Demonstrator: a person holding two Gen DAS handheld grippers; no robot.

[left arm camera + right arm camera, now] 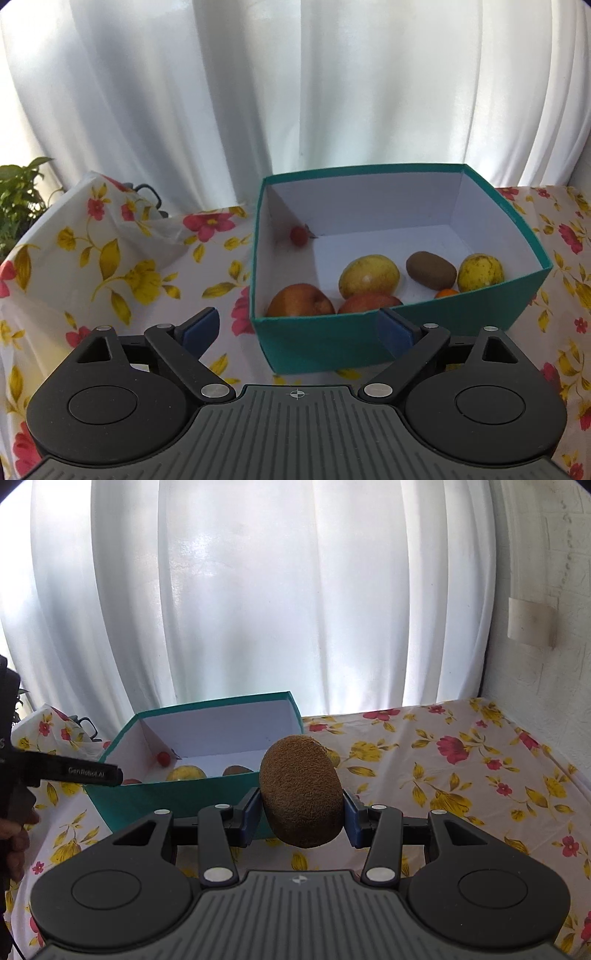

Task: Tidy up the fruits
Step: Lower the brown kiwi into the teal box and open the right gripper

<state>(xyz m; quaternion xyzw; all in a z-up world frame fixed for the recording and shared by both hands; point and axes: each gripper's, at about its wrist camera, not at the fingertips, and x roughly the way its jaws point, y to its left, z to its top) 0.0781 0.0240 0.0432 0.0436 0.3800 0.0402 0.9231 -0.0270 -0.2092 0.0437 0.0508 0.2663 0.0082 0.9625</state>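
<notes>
Fruit lay loose in the teal cardboard box (461,317), whose inside was plain white: two reddish apples (301,301) against the near wall, a yellow-green speckled fruit (369,275) behind them, a fuzzy brown kiwi (430,269) to its right, another yellow speckled fruit (480,271) by the right wall, a sliver of something small and orange (446,292) peeking over the near rim, and one tiny red round fruit (298,235) alone in the far left corner. The box was open-topped and stood on a glossy flowered tablecloth (461,775), pink and yellow blooms on white, with pale pleated curtains (295,92) behind. My left gripper (299,330) hung spread wide just before the box's near wall, holding nothing. My right gripper (301,818) pinched a second kiwi (301,790) between its blue pads (251,814), the oval fruit tilted slightly, raised above the cloth beside the box's right corner.
</notes>
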